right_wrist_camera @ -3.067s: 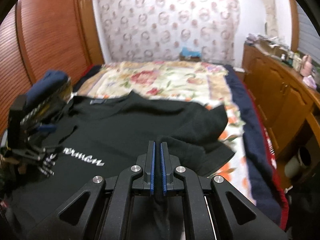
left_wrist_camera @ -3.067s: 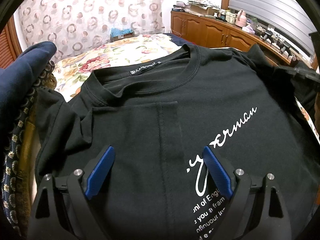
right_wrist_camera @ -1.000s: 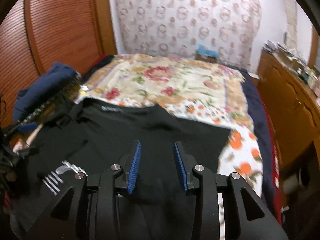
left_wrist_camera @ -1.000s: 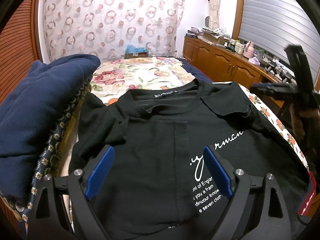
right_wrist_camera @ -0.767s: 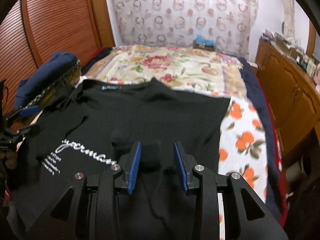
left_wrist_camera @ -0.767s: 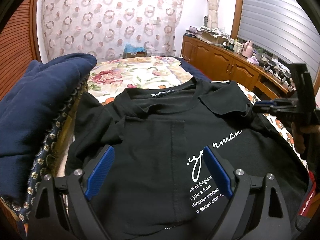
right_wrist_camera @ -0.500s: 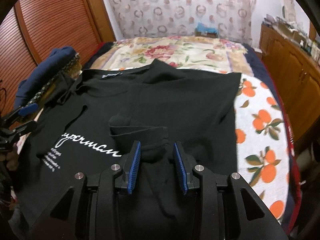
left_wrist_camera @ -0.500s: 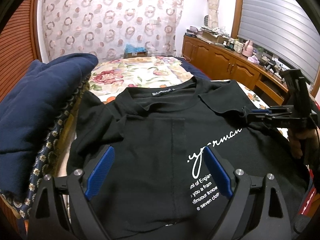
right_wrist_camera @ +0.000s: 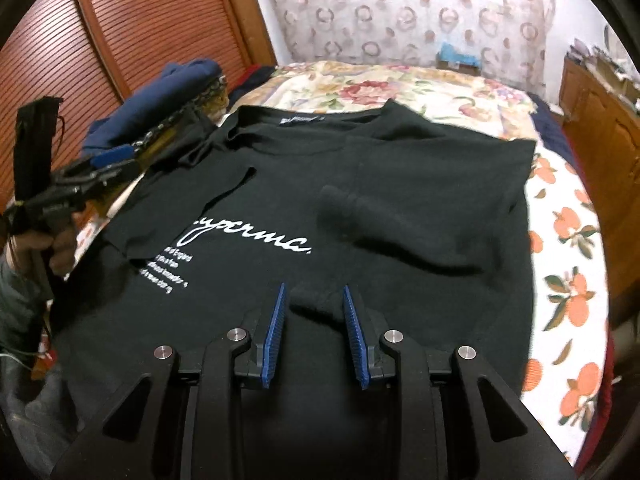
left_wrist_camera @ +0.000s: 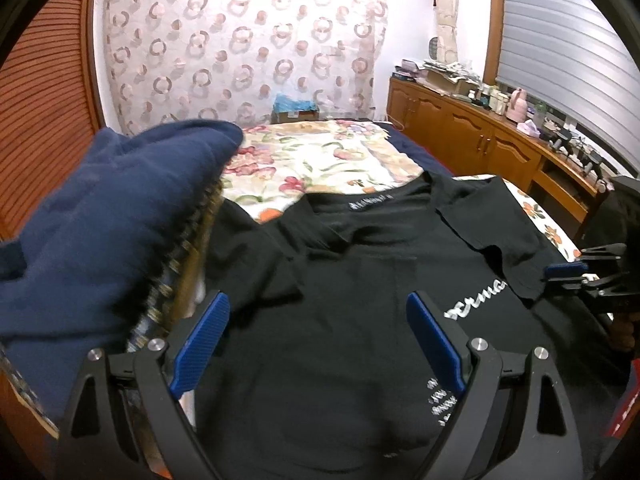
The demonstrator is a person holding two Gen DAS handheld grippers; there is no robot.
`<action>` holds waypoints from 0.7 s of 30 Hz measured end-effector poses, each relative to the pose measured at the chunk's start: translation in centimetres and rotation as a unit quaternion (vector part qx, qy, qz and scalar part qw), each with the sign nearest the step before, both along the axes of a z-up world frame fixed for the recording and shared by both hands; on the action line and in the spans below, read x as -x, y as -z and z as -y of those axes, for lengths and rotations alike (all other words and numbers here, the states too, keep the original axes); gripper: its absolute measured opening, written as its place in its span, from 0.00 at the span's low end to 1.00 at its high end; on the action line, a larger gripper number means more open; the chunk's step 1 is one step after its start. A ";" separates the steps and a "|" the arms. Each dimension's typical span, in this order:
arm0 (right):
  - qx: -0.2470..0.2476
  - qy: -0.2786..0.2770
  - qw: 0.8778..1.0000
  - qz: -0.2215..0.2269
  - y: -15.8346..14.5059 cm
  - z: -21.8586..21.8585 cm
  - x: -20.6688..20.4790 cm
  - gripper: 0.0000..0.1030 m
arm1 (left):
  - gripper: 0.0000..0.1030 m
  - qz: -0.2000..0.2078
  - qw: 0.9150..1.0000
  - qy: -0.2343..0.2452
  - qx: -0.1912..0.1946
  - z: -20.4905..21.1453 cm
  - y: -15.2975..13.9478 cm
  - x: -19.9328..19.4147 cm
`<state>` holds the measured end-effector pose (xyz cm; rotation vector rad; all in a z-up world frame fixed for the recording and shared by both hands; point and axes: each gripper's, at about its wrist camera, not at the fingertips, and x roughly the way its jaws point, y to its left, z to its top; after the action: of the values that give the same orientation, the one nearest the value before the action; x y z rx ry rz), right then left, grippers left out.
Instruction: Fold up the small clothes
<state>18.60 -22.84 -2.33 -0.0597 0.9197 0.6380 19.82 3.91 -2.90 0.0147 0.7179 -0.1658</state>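
Room: a bedroom with a circle-patterned curtain on the far wall, a slatted wooden door on one side and a long wooden cabinet cluttered with small items under a window blind on the other.
Surface: a bed under a floral bedspread of red and orange blossoms on cream.
T-shirt: a black t-shirt lay flat on the bed, collar toward the curtain, white script lettering on its chest; one sleeve was folded in over the front and a rolled bunch of cloth sat near the middle.
Pile: dark blue clothes were heaped beside the shirt, next to the wooden door.
Left claw: the left claw hovered above the shirt, blue pads spread wide, nothing between them.
Right claw: the right claw was closing, its pads partly apart over a fold of the shirt's black cloth; I could not tell whether they pressed on it.
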 end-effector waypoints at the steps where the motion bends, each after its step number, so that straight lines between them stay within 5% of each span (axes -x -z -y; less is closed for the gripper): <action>1: 0.005 0.005 1.000 0.007 -0.2 0.1 -0.1 0.28 | 0.88 0.002 1.000 -0.002 -0.005 -0.4 -0.3 -0.3; 3: 0.012 0.017 0.999 0.025 -0.7 0.7 -0.6 0.29 | 0.87 0.005 1.000 -0.005 -0.013 -1.1 -0.9 -0.9; 10: 0.039 0.077 0.994 0.068 -1.0 3.3 -4.2 0.30 | 0.51 -0.019 0.998 -0.006 -0.054 -2.4 -1.7 -3.8; 21: 0.027 0.100 0.992 0.068 -0.3 5.6 -8.6 0.31 | 0.49 -0.093 0.991 0.014 -0.090 -0.5 1.3 -7.0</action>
<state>27.21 -28.46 -2.01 -0.0581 0.7998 0.4184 26.83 4.39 -4.20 0.1835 0.9178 -0.1304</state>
